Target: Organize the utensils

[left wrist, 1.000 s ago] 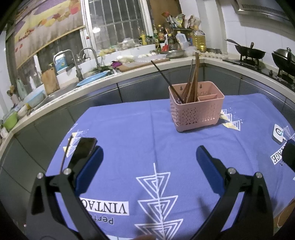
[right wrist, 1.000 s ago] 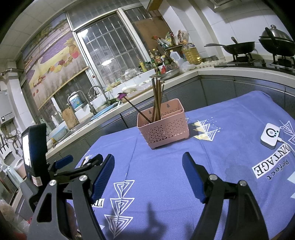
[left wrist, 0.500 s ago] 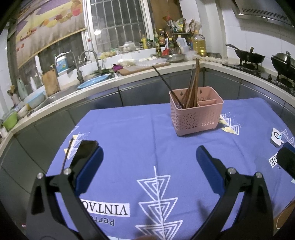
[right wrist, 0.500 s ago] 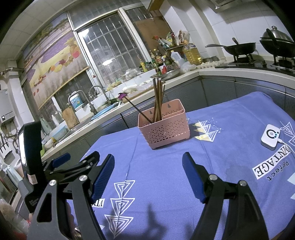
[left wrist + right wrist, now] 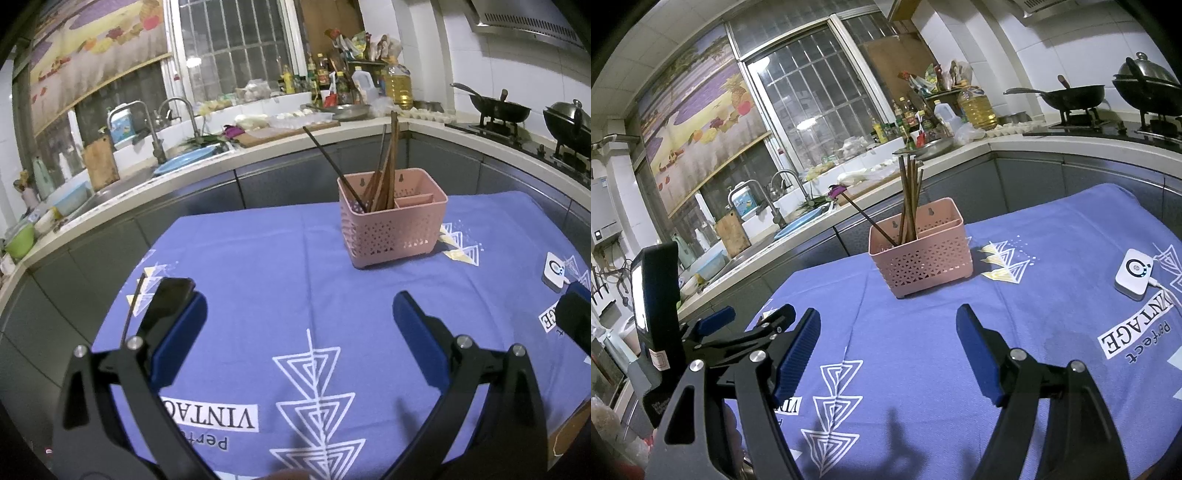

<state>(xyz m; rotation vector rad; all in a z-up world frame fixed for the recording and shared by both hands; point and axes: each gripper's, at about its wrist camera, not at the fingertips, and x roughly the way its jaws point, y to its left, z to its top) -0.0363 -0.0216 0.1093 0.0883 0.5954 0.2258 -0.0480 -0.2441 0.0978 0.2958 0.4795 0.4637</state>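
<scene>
A pink perforated utensil basket (image 5: 393, 218) stands on the blue tablecloth, and shows in the right wrist view too (image 5: 921, 246). Several brown chopsticks (image 5: 386, 173) stand in its left compartment, one dark one leaning left; the right compartment looks empty. A dark thin stick (image 5: 133, 310) lies on the cloth by my left finger. My left gripper (image 5: 299, 325) is open and empty, well short of the basket. My right gripper (image 5: 886, 347) is open and empty above the cloth. The left gripper's body (image 5: 713, 339) shows at the left of the right wrist view.
A black phone (image 5: 166, 306) lies on the cloth behind my left finger. A small white device (image 5: 1134, 273) with a cable lies at the right. The kitchen counter with sink (image 5: 192, 162), bottles and stove pans (image 5: 502, 110) curves behind the table.
Both views have shifted slightly, with the basket a little nearer the centre. Both grippers stay open and empty.
</scene>
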